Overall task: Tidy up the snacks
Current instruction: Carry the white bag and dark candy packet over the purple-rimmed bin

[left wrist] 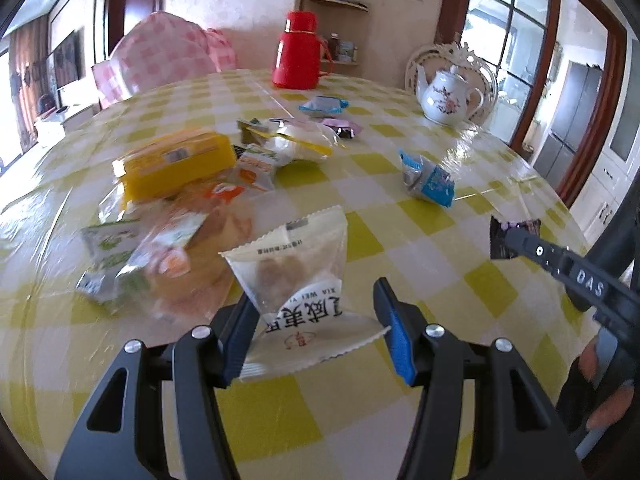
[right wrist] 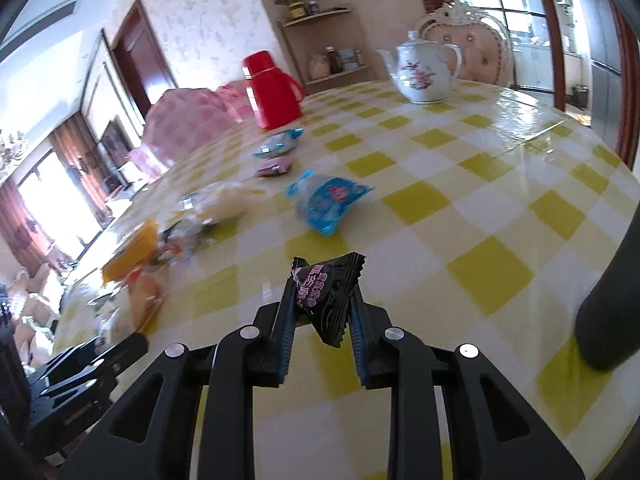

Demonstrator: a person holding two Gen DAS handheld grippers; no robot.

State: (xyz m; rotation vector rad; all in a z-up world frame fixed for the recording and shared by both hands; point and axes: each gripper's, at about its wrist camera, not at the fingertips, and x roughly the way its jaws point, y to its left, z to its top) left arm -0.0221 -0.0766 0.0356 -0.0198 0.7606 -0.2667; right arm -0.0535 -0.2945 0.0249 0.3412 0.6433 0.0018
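Observation:
My left gripper (left wrist: 314, 296) is shut on a white snack packet (left wrist: 296, 264) with a brown biscuit showing through it, held just above the checked tablecloth (left wrist: 400, 248). To its right, my right gripper (right wrist: 322, 292) is shut on a small black packet with pink lettering (right wrist: 320, 280), which also shows in the left wrist view (left wrist: 500, 244). A heap of snacks lies to the left: a yellow box (left wrist: 176, 164), orange packets and green-and-white packets (left wrist: 112, 256). A blue packet (right wrist: 324, 200) lies alone ahead of the right gripper.
A red thermos (left wrist: 298, 52) and a white flowered teapot (left wrist: 444, 96) stand at the far side of the table. A second blue packet (right wrist: 278, 142) and a dark purple one (right wrist: 274, 168) lie near the thermos. A pink checked chair cover (left wrist: 160, 52) rises behind the table.

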